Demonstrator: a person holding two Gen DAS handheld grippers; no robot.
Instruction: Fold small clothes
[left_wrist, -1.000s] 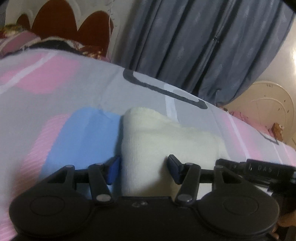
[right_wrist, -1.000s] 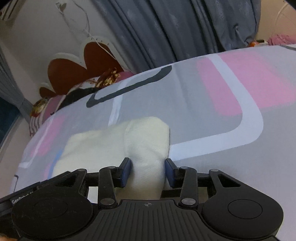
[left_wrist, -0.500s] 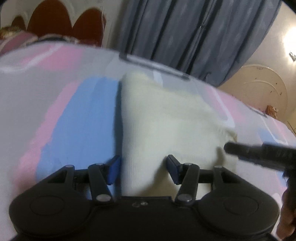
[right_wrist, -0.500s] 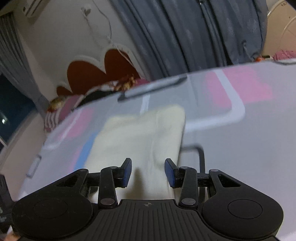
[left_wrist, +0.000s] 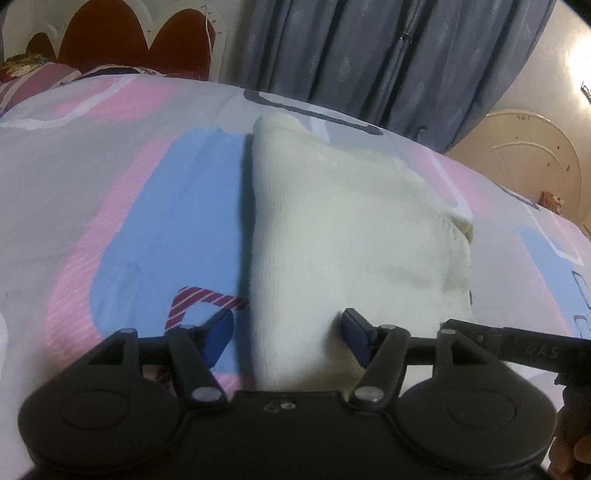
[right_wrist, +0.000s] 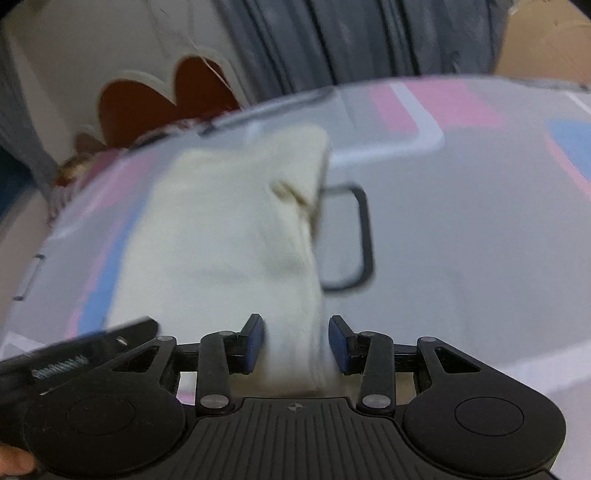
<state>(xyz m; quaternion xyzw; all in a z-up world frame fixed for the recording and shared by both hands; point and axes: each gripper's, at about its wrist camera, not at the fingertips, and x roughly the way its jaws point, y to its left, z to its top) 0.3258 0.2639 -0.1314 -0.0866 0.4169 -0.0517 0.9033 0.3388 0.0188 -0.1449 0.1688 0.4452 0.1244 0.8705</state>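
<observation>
A cream knitted garment (left_wrist: 343, 221) hangs stretched between the two grippers above the patterned bed sheet (left_wrist: 110, 192). My left gripper (left_wrist: 288, 338) has its near left corner between the blue pads, which stand wide apart; cloth fills only part of the gap. My right gripper (right_wrist: 297, 341) holds the near right corner of the garment (right_wrist: 229, 236) between its narrower-set pads. The garment's far end droops onto the sheet (right_wrist: 461, 229). The right gripper's body shows at the right edge of the left wrist view (left_wrist: 524, 345).
A grey curtain (left_wrist: 388, 48) hangs behind the bed. A red and white scalloped headboard (left_wrist: 122, 40) and pillows (left_wrist: 33, 77) stand at the far left. A cream round-topped door (left_wrist: 524, 155) is at the right.
Both grippers have lifted and pulled back with the garment's near edge. The cloth now hangs stretched and more of the sheet shows beneath it. The right view is blurred by motion.
</observation>
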